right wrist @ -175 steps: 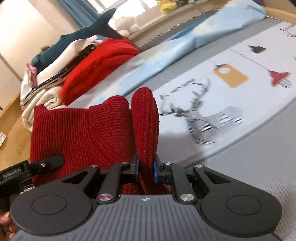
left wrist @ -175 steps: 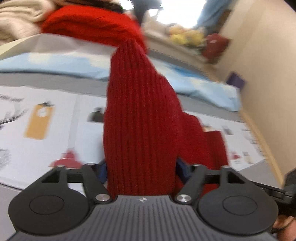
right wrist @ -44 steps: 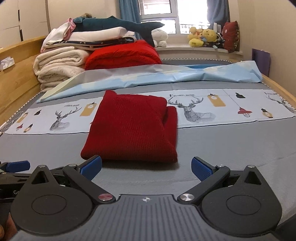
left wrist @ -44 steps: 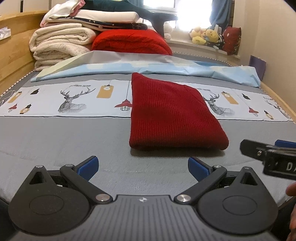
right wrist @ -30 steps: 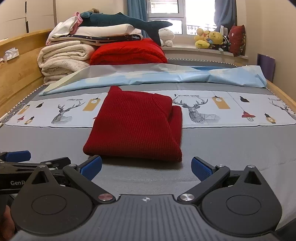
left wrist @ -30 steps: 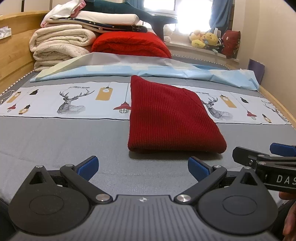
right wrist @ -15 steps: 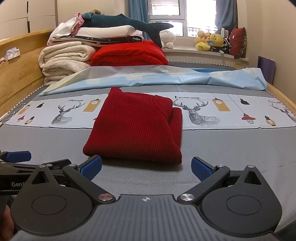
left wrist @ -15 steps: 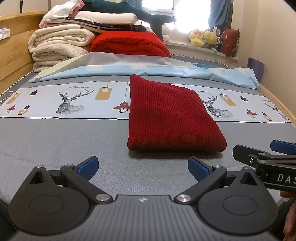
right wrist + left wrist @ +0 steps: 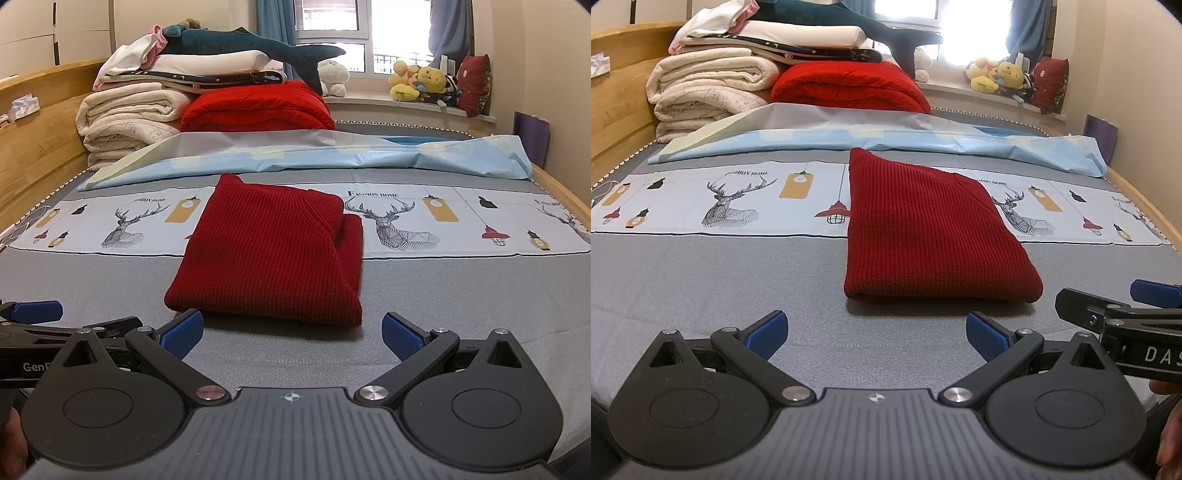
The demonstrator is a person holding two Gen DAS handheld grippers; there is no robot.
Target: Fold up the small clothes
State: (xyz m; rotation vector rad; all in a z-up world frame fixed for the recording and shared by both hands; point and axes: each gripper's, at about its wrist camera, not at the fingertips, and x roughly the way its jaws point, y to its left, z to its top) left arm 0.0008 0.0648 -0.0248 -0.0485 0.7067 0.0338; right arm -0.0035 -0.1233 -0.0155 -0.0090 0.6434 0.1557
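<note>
Tongs: left tongs (image 9: 875,334) and right tongs (image 9: 291,334) both gape wide with nothing between the blue pads; each hovers low over the grey near part of the bed (image 9: 701,280); each view catches the other tool at its edge, the right tongs (image 9: 1123,314) at the right of the left view, the left tongs (image 9: 40,325) at the left of the right view
Bed: grey sheet with a pale printed band of deer and lamps across it; a light blue cover (image 9: 332,155) bunched beyond the band
Bedding pile: cream blankets (image 9: 709,92) and a red quilt (image 9: 258,107) stacked at the far end; a plush shark (image 9: 251,46) on top
Sweater: red knit sweater (image 9: 931,229) folded flat, lying across the printed band and onto the grey; ahead of both tongs, apart from them
Seen only from the right: a second folded layer showing along the sweater's right edge (image 9: 351,251); the window panes
</note>
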